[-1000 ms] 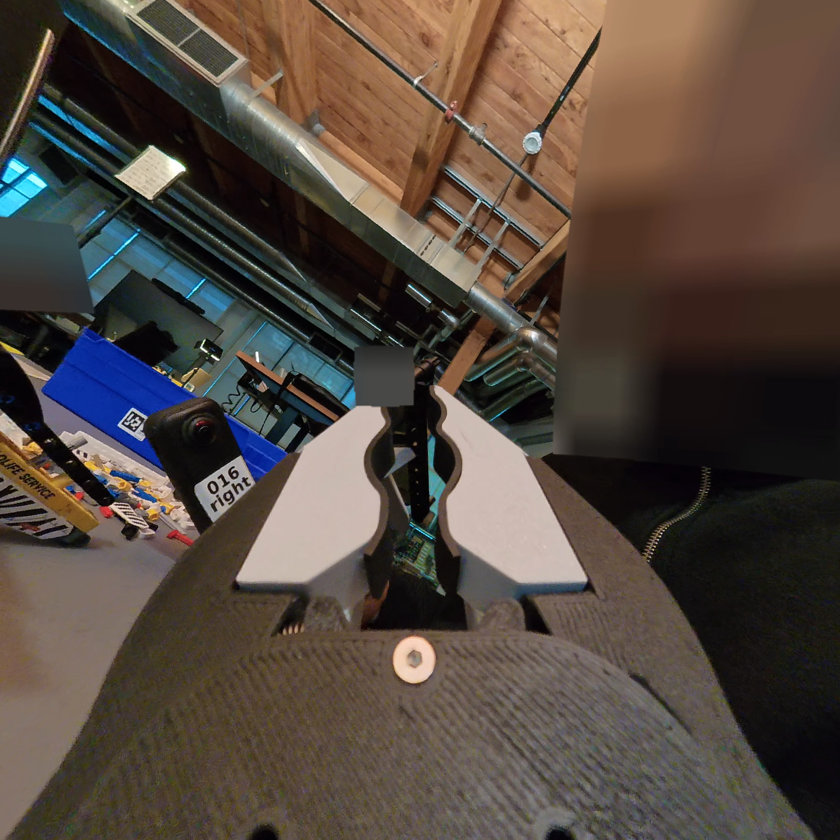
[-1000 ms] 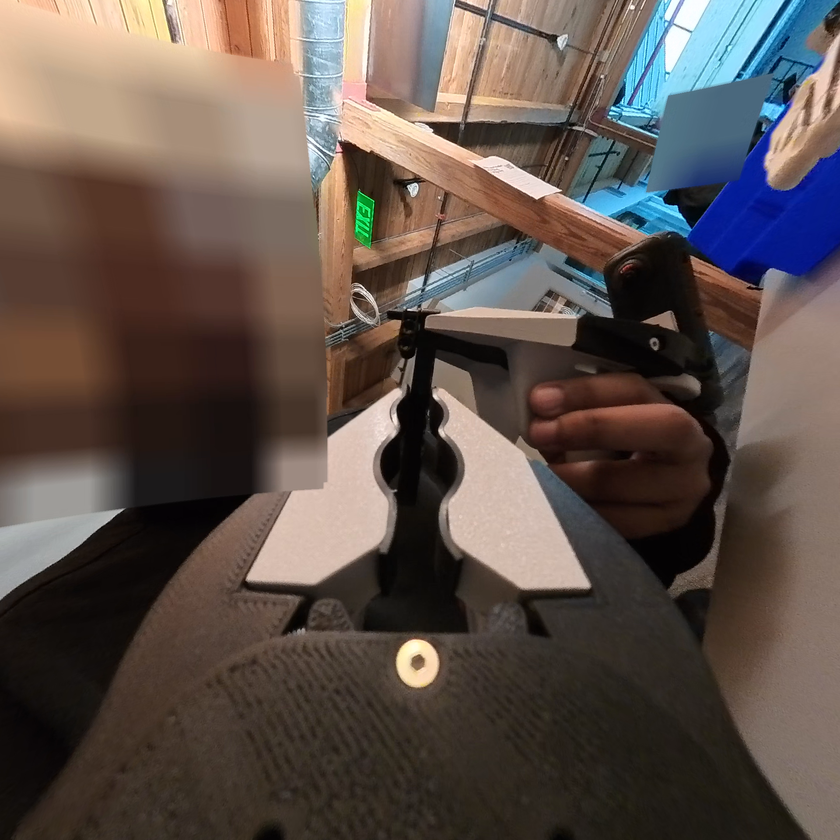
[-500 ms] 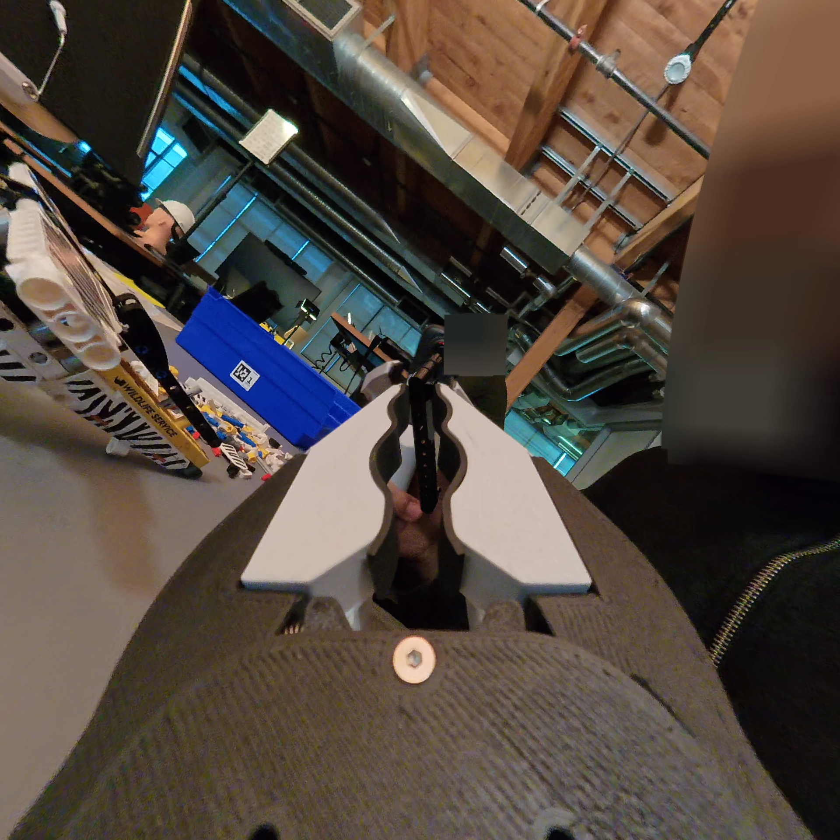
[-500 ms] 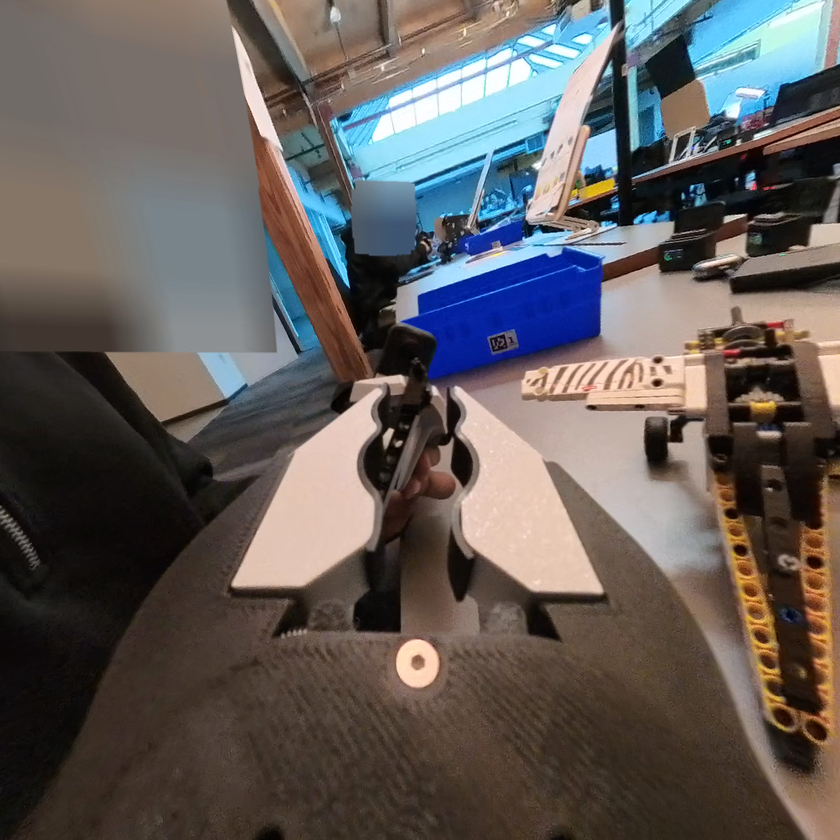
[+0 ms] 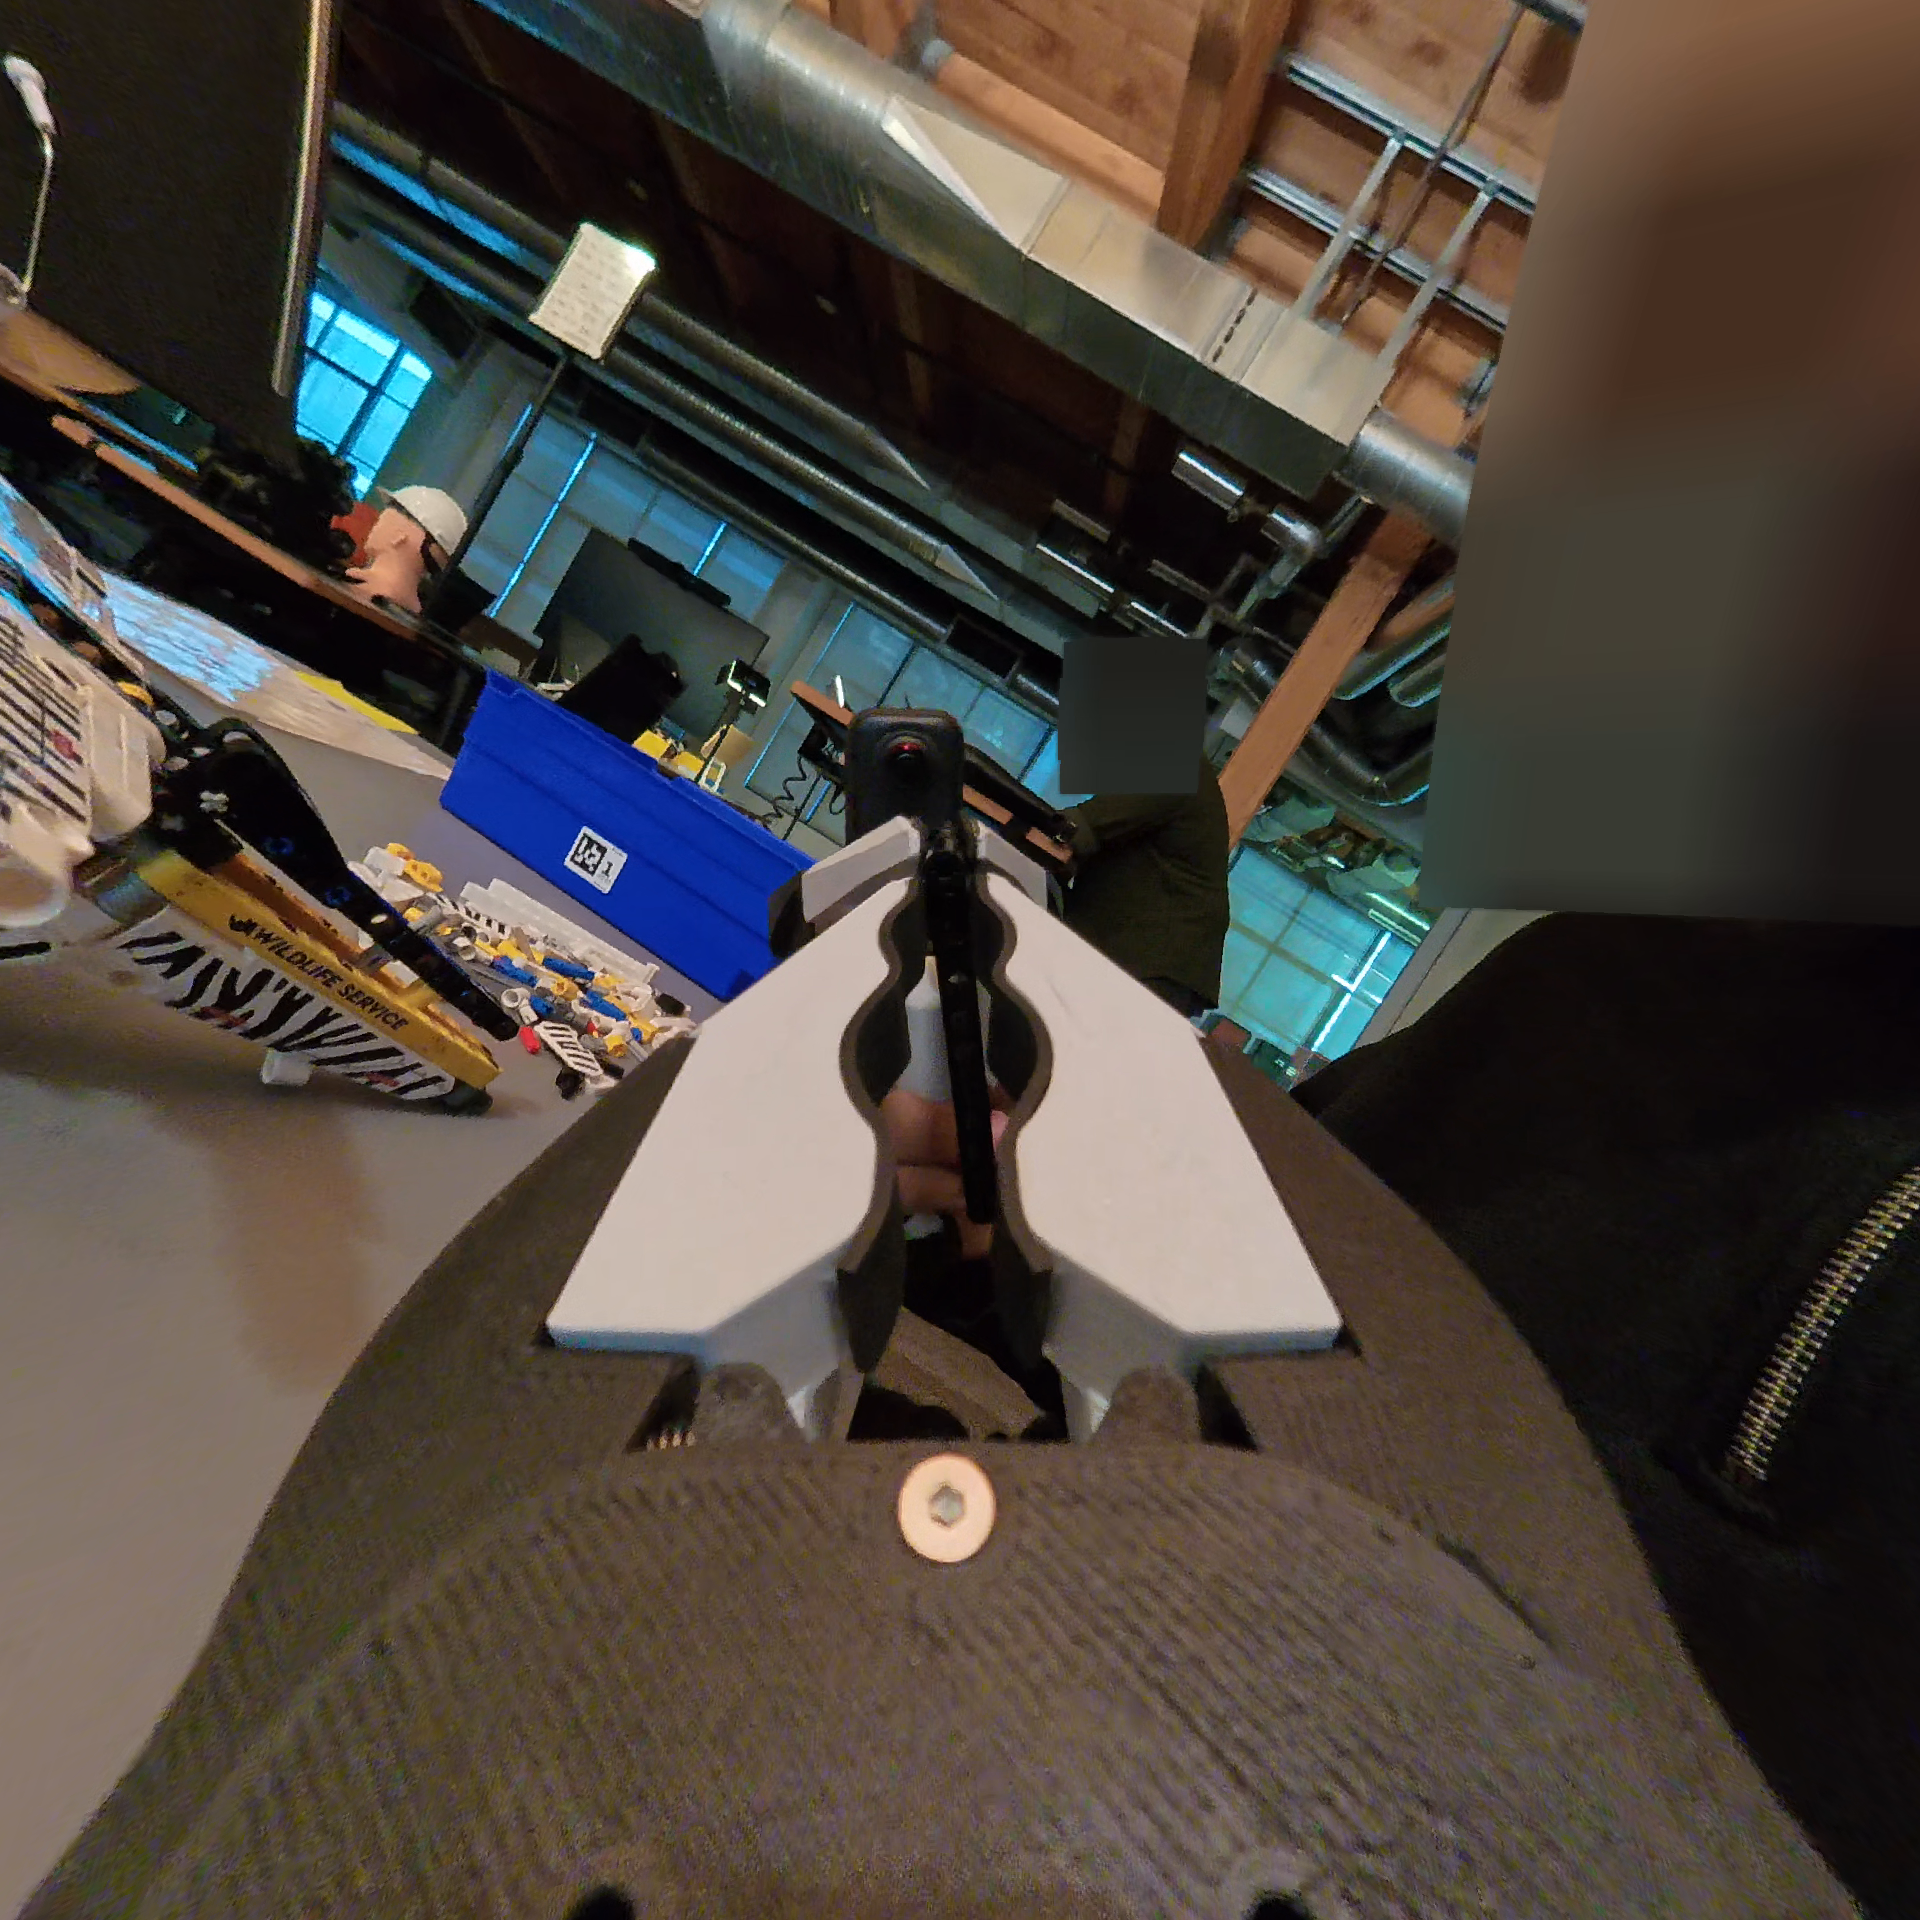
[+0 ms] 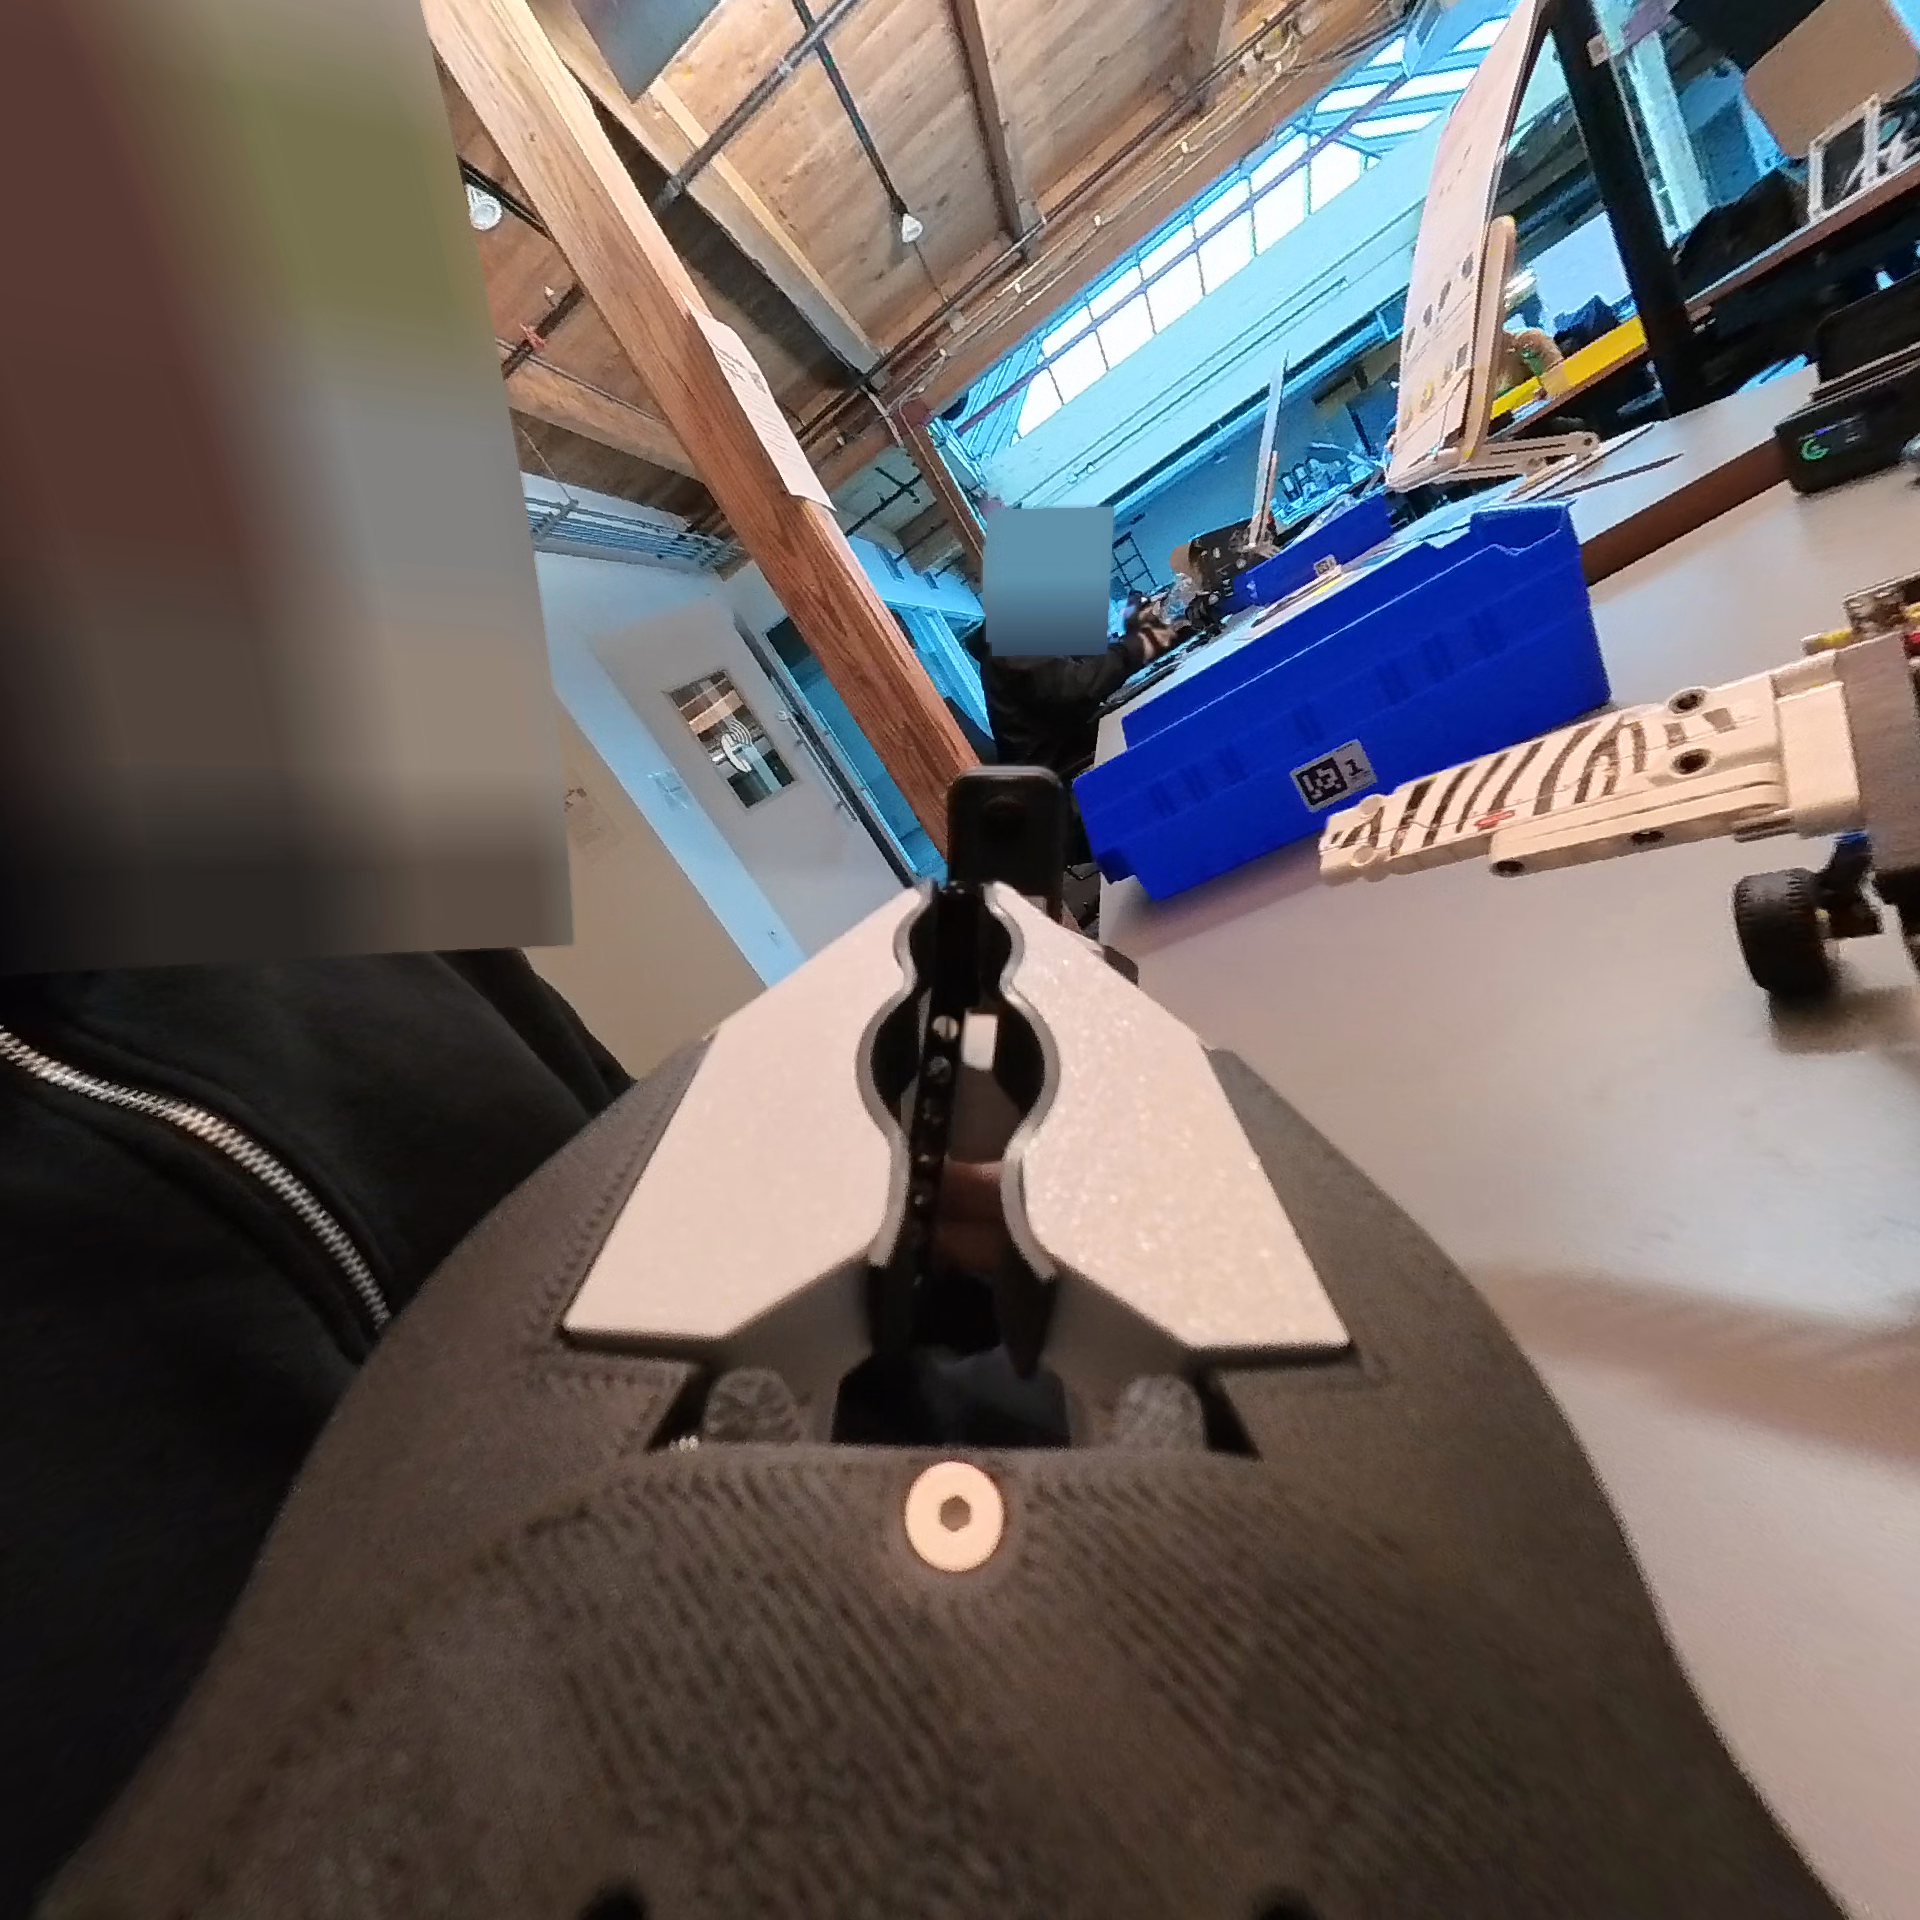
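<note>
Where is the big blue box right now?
The blue box sits on the grey table, left of centre in the left wrist view, just behind the pile of small loose bricks. The right wrist view shows it right of centre, behind the zebra-striped model.

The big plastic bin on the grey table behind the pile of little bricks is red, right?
Not red. The bin is blue, as the left wrist view shows. It does sit on the grey table behind the pile of little bricks.
</note>
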Motion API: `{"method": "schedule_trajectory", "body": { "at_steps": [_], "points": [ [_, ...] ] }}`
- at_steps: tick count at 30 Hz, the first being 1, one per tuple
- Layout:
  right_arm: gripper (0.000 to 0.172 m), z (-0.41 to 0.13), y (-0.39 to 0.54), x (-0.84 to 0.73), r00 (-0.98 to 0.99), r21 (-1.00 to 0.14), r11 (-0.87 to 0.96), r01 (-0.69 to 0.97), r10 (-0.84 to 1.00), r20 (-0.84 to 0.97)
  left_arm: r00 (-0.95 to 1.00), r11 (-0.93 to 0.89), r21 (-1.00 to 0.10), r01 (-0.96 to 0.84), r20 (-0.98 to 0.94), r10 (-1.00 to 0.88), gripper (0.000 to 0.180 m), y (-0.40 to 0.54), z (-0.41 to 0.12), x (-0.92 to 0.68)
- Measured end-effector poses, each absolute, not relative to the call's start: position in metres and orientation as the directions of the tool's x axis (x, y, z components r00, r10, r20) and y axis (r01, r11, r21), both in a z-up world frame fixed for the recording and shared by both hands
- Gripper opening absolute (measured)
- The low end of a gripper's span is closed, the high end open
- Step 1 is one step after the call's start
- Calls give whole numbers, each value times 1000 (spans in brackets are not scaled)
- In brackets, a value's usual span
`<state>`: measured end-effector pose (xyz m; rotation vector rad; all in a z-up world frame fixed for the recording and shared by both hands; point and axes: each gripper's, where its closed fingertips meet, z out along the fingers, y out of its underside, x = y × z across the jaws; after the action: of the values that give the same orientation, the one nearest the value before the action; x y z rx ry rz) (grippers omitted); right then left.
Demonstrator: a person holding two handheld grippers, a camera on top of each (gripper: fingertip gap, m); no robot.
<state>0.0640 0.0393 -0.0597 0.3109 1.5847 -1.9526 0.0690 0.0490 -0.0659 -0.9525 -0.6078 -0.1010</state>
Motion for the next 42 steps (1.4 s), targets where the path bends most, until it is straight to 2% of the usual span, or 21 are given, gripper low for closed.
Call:
{"method": "schedule_trajectory", "body": {
  "at_steps": [6,8,12,18,19,23,25,30,35,42],
  "points": [
    [5,-60,39,64,-788,-802,-114,587,-309,-533,825,598,-714,365,545,148,2,49,-66,69],
    [16,-62,38,63,-799,-810,-113,575,-293,-526,818,585,-724,365,549,170,3,49,-67,67],
    [5,-63,36,66,-817,-829,-107,549,-280,-504,821,564,-753,340,530,212,2,52,-68,68],
    [4,-57,40,60,-811,-809,-155,567,-279,-514,806,628,-706,326,555,205,2,48,-64,65],
    [0,-55,43,58,-802,-798,-164,580,-289,-523,805,644,-695,319,558,203,2,45,-62,65],
    [0,-59,46,59,-830,-826,-159,541,-258,-494,805,617,-725,307,543,238,2,42,-63,64],
    [24,-55,46,58,-834,-823,-179,539,-250,-492,810,611,-732,303,535,239,2,43,-62,65],
    [5,-60,40,66,-844,-846,-141,515,-258,-471,815,616,-718,323,543,205,2,48,-61,68],
    [4,-55,42,65,-859,-846,-188,498,-240,-452,815,613,-717,333,546,196,3,49,-59,69],
    [4,-45,43,59,-851,-794,-307,524,-220,-476,800,685,-642,344,583,144,3,48,-50,66]
  ]
}}
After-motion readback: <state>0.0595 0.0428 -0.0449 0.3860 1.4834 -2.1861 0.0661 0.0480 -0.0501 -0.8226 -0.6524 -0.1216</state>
